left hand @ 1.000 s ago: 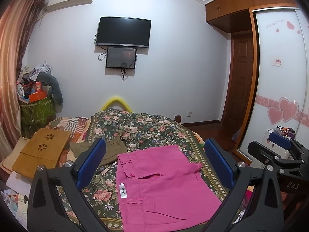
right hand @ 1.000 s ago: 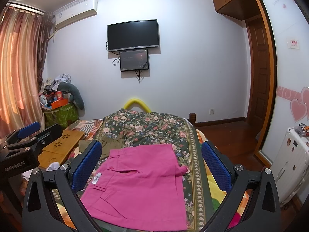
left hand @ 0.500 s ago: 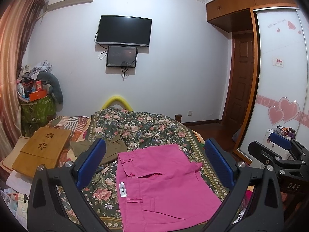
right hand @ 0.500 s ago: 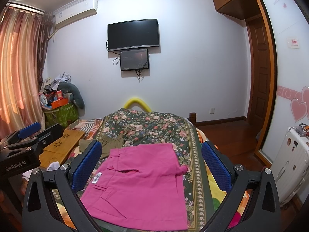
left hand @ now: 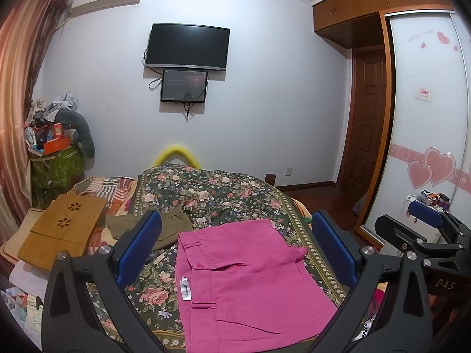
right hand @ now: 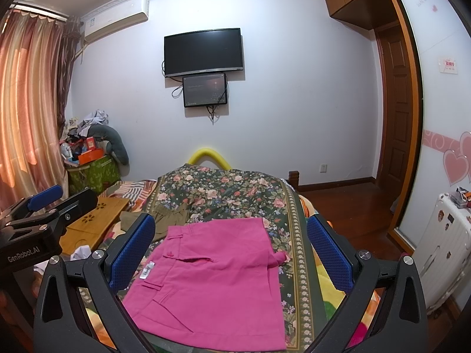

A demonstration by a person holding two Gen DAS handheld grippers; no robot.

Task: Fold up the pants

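A: Where are the pants?

B: I've got the pink pants (left hand: 244,282) flat on the floral bedspread (left hand: 217,194), already folded to a squat rectangle, waistband toward the left w/ a white tag (left hand: 185,289) hanging off it. One small corner of fabric sticks out on the right side. Same thing from the right cam: pants (right hand: 212,282) centred between my fingers, tag (right hand: 146,269) near the left pad.

A: Grippers?

B: My left gripper (left hand: 238,253) is spread wide, blue pads well apart, above the cloth and pinching nothing. Right gripper (right hand: 232,253) likewise spread wide and empty, held over the pants. Each shows in the other's cam: right one at the edge (left hand: 424,235), left one at the edge (right hand: 38,223).

A: Anything else close by?

B: An olive garment (left hand: 164,229) bunched just beyond the waistband, left of centre. Further left a wooden lap tray (left hand: 61,229) on the bed edge. Yellow foam bar (left hand: 176,156) at the far end of the bed, TV (left hand: 188,47) on the wall, wardrobe w/ heart stickers (left hand: 426,135) on the right
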